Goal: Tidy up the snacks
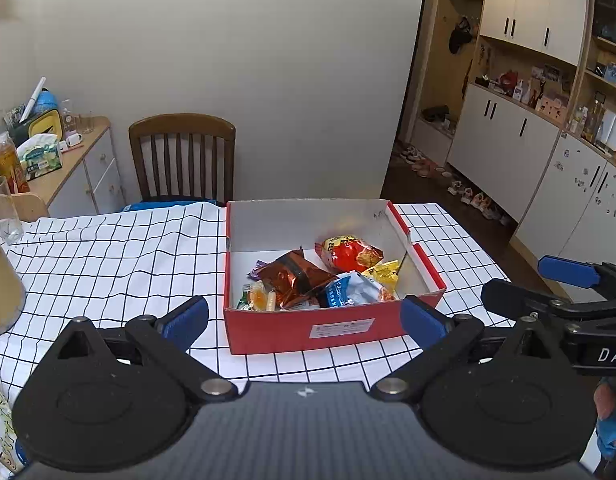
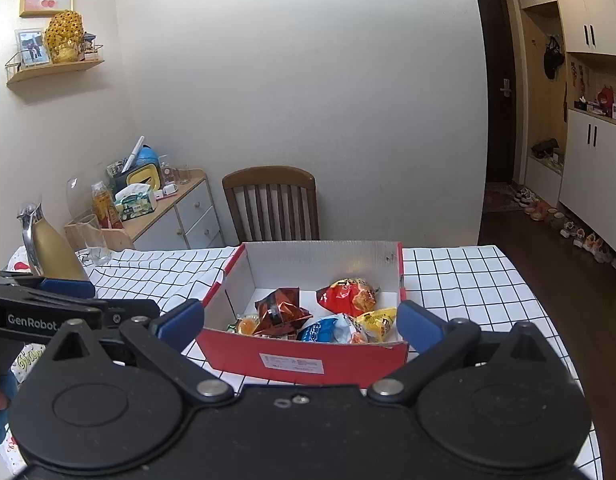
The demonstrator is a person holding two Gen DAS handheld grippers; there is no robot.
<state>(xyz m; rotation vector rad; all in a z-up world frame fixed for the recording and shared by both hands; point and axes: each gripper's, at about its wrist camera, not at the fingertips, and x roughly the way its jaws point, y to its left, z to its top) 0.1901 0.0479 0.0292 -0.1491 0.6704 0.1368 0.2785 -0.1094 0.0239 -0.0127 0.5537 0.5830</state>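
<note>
The snack packets (image 1: pixel 332 276) lie heaped in the red box (image 1: pixel 332 332) on the checked bench (image 1: pixel 108 248), so with both the left tongs (image 1: pixel 304 314) and right tongs (image 2: pixel 298 320) wide and empty, gathering looks done; the next move is probably withdrawing.

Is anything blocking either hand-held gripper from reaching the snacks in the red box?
Only the red box near wall stands before the snacks; its top is open. Left hand-held gripper and right hand-held gripper hold nothing.
</note>
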